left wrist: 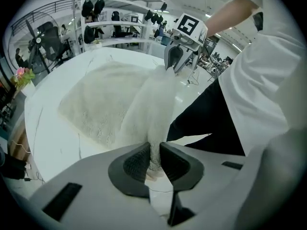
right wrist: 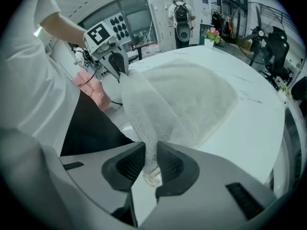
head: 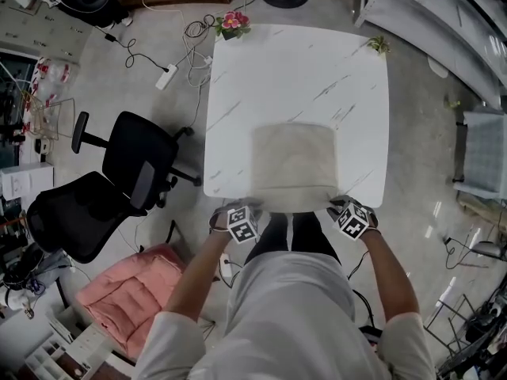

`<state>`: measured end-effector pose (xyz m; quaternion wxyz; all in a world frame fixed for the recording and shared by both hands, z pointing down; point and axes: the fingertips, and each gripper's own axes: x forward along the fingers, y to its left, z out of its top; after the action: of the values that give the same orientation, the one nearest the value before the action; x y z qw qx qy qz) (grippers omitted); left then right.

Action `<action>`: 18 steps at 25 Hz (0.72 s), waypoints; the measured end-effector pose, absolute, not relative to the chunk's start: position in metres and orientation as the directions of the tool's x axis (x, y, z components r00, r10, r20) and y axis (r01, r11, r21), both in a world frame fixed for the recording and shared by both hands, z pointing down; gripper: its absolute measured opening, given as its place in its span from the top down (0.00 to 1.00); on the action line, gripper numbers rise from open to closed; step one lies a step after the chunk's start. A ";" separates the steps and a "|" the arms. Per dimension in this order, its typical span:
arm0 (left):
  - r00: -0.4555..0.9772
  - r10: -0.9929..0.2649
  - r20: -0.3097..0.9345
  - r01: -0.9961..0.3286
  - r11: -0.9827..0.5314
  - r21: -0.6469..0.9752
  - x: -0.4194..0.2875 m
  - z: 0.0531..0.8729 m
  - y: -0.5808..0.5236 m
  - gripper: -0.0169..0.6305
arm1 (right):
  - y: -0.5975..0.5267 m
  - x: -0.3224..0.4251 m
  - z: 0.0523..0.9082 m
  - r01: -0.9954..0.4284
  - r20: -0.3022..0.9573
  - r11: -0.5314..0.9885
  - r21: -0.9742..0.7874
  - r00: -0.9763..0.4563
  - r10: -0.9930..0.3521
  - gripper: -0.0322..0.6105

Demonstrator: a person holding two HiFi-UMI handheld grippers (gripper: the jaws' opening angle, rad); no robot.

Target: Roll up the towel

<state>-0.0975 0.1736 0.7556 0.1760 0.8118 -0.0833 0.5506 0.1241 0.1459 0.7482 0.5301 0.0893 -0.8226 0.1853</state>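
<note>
Seen from above: two black office chairs (head: 119, 180) stand just off the left edge of the white table (head: 301, 62), and a pink cushion (head: 131, 291) lies on the floor nr the person's left side. The left gripper (head: 242, 222) is held at the table's near edge, clamped on the near-left corner of the cream towel (head: 293, 161). The towel is spread over the table's near half, w/ bare tabletop beyond it and on both sides. The right gripper (head: 353, 218) is clamped on the near-right corner. The near hem is lifted and stretched btwn them.
</note>
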 end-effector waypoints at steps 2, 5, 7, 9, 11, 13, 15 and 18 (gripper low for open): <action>0.381 0.120 0.917 -0.320 -0.913 0.253 -0.098 0.752 0.171 0.86 | 0.144 0.124 0.747 -0.335 0.899 0.905 -0.261 -0.425 0.102 0.82; 0.397 0.228 0.889 -0.306 -0.881 0.362 -0.098 0.745 0.167 0.86 | 0.139 0.125 0.745 -0.330 0.876 0.875 -0.356 -0.444 0.189 0.82; 0.401 0.267 0.876 -0.293 -0.869 0.399 -0.098 0.739 0.159 0.86 | 0.131 0.123 0.740 -0.321 0.863 0.864 -0.388 -0.455 0.219 0.82; 0.399 0.290 0.870 -0.282 -0.864 0.417 -0.099 0.734 0.150 0.86 | 0.122 0.121 0.735 -0.311 0.852 0.858 -0.409 -0.466 0.237 0.82; 0.403 0.304 0.863 -0.277 -0.858 0.432 -0.100 0.729 0.138 0.86 | 0.111 0.120 0.732 -0.312 0.840 0.845 -0.435 -0.480 0.255 0.82; 0.410 0.304 0.860 -0.281 -0.855 0.436 -0.099 0.725 0.122 0.86 | 0.097 0.121 0.729 -0.323 0.831 0.832 -0.451 -0.492 0.259 0.82; 0.405 0.290 0.867 -0.293 -0.857 0.423 -0.099 0.726 0.107 0.86 | 0.080 0.121 0.728 -0.339 0.834 0.832 -0.440 -0.498 0.239 0.82; 0.380 0.227 0.897 -0.329 -0.873 0.360 -0.102 0.732 0.081 0.85 | 0.053 0.120 0.732 -0.365 0.855 0.850 -0.380 -0.488 0.173 0.81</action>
<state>-0.1021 0.0813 0.7318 0.2502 0.7920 -0.0324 0.5560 0.1195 0.0530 0.7315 0.5026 0.0583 -0.8200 0.2676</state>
